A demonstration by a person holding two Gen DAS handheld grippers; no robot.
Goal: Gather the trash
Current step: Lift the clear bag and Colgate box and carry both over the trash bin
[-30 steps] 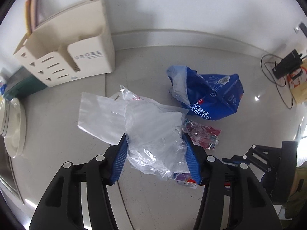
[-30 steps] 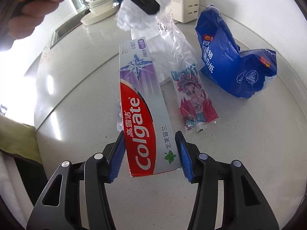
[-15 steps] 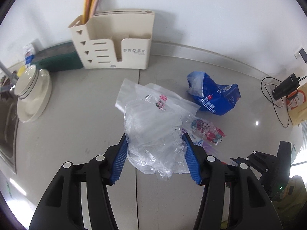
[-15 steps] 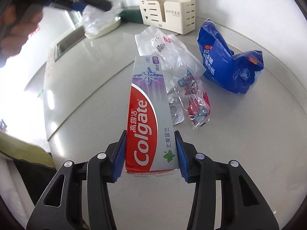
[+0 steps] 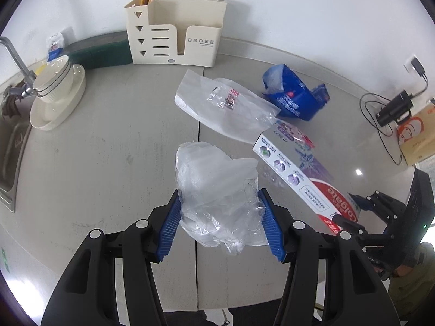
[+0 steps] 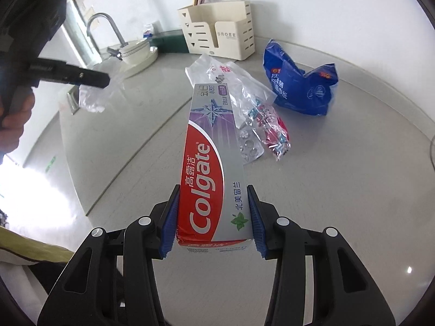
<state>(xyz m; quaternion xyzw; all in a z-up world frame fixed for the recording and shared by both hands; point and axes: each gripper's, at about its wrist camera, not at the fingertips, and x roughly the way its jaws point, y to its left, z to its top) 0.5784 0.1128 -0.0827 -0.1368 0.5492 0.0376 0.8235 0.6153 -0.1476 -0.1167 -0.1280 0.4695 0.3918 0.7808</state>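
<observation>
My left gripper (image 5: 221, 225) is shut on a crumpled clear plastic bag (image 5: 217, 198) and holds it above the grey counter; it shows in the right wrist view (image 6: 92, 95) too. My right gripper (image 6: 213, 217) is shut on a red and silver Colgate toothpaste box (image 6: 210, 163), also seen in the left wrist view (image 5: 296, 174). On the counter lie a flat clear plastic bag (image 5: 225, 106), a blue tissue wrapper (image 5: 293, 95), a red foil snack wrapper (image 6: 272, 133) and a blister pack (image 6: 250, 146).
A beige DROEE organizer (image 5: 176, 32) stands against the wall. Stacked bowls on a plate (image 5: 57, 92), a faucet (image 5: 13, 59) and a sink sit at the left. A plug with cables (image 5: 394, 106) and a cardboard box (image 5: 416, 133) are at the right.
My left gripper has lifted and pulled back with the crumpled bag, away from the other trash. My right gripper has risen a little with the toothpaste box.
</observation>
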